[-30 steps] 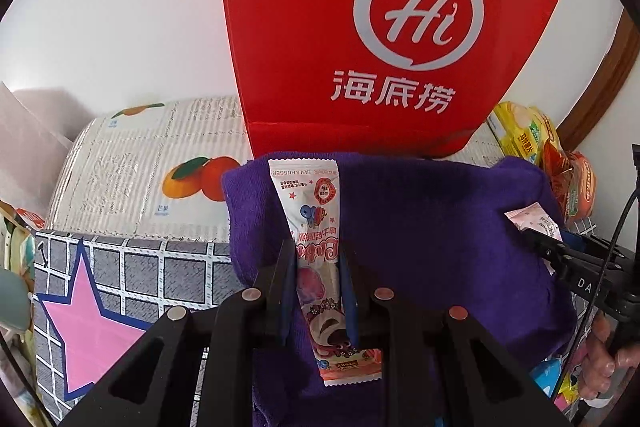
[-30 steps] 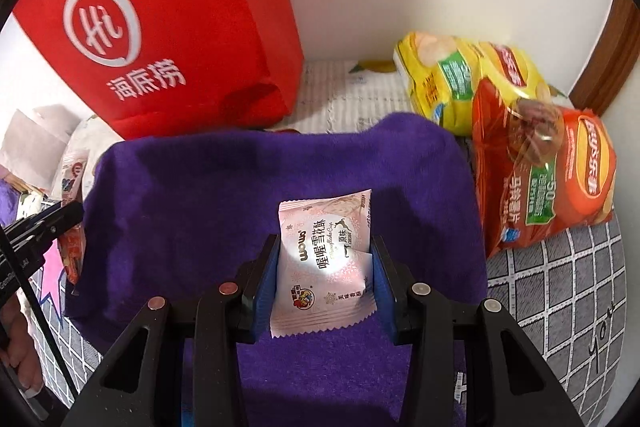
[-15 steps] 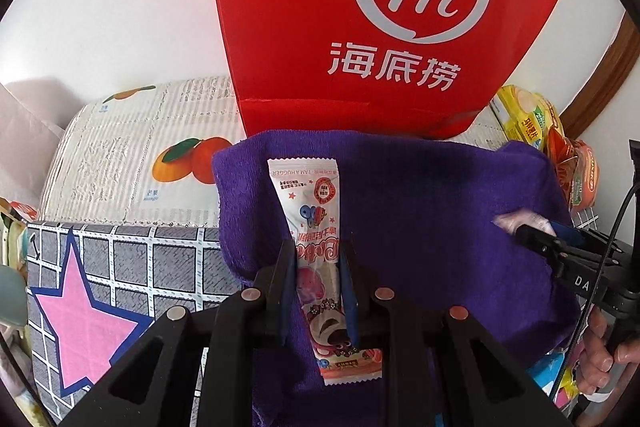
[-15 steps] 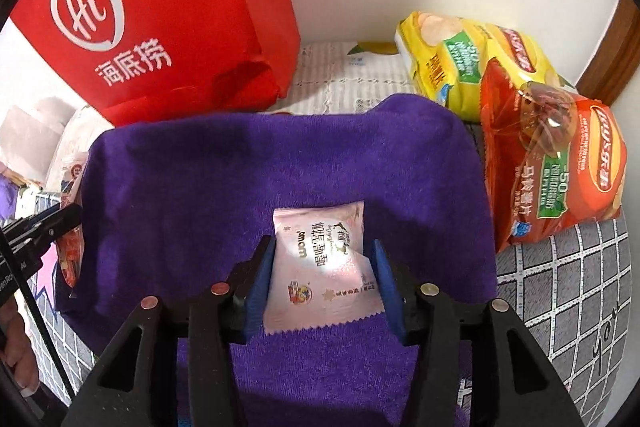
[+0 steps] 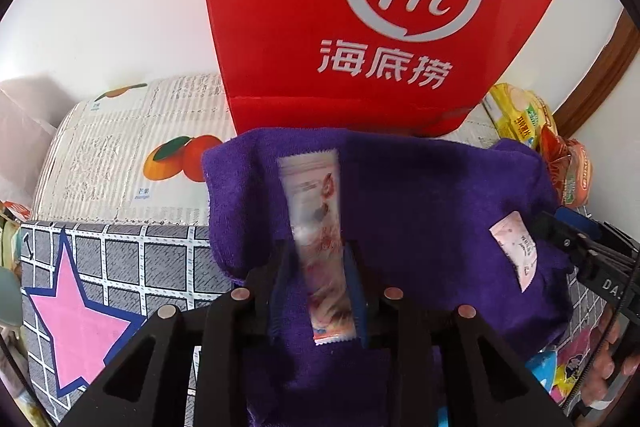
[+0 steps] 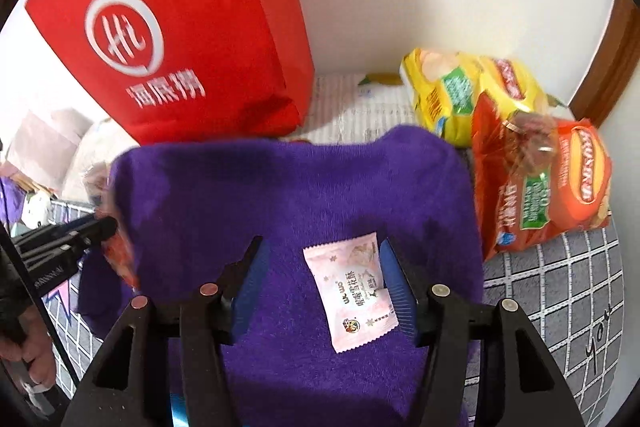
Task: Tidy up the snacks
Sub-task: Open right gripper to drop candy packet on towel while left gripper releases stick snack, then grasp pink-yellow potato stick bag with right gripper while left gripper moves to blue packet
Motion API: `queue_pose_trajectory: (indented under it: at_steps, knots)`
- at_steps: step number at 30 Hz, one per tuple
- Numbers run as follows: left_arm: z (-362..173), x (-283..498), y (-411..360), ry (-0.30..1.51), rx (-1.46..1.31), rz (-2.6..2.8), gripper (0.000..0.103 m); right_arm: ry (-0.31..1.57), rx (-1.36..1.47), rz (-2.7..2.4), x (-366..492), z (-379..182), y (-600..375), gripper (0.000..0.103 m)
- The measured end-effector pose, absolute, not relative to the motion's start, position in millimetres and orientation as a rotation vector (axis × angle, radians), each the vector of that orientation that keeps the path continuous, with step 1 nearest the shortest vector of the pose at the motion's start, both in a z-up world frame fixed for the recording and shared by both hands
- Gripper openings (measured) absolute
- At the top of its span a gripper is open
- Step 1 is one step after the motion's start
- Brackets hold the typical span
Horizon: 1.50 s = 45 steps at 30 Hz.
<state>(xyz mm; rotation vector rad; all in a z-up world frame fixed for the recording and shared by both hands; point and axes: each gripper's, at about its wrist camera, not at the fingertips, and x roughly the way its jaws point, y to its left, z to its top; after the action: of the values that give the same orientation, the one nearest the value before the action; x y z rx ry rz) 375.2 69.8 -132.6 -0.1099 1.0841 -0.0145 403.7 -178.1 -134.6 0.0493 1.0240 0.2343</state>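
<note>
Both blue-padded jaws of the left gripper [image 5: 318, 291] press against a long, blurred snack stick packet [image 5: 320, 247], gripping it low on its length above a purple towel [image 5: 420, 195]. Behind the towel stands a red paper bag [image 5: 360, 19] with white lettering. To the left lies an orange-print mat [image 5: 120, 163] and a grey grid cloth with a pink star [image 5: 80, 323]. On the towel's right side rests a small pink snack packet [image 5: 516, 251].

From the right wrist view, the right gripper [image 6: 320, 279] has its jaws spread wide apart, holding nothing. The small pink snack packet [image 6: 352, 291] lies flat on the purple towel [image 6: 280, 195] between them, close against the right-hand pad. Beyond the towel's right edge lie a yellow chip bag [image 6: 460, 91] and an orange chip bag [image 6: 552, 187], overlapping.
</note>
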Motion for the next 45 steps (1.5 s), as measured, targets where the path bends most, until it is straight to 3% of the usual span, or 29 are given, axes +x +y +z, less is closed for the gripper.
queue_pose_trajectory:
  at_steps: [10,15,27,38,43,45]
  knots:
    - [-101.9,360.5,66.7,1.019,-0.097,-0.03,0.037,0.887,0.134,0.187,382.2,-88.0,-197.5,0.057]
    - [-79.9,348.3,65.8,0.957,-0.105,-0.042,0.049,0.842,0.222,0.174,353.5,-62.3,-227.0,0.058]
    - [-28.1,298.5,36.6,0.824,-0.075,-0.131,0.061,0.945,0.16,0.098,240.6,-106.5,-266.7,0.078]
    - [-20.6,232.2,45.2,0.799,-0.04,-0.101,0.062,1.043,0.06,0.074,205.7,-171.4,-263.9,0.078]
    - [-35.2,208.9,58.7,0.824,-0.047,-0.064,0.062,1.032,0.207,0.145,213.7,-189.3,-269.5,0.077]
    - [-42.1,202.0,63.3,0.837,-0.046,-0.052,0.062,1.02,0.258,0.159,211.6,-190.6,-273.1,0.061]
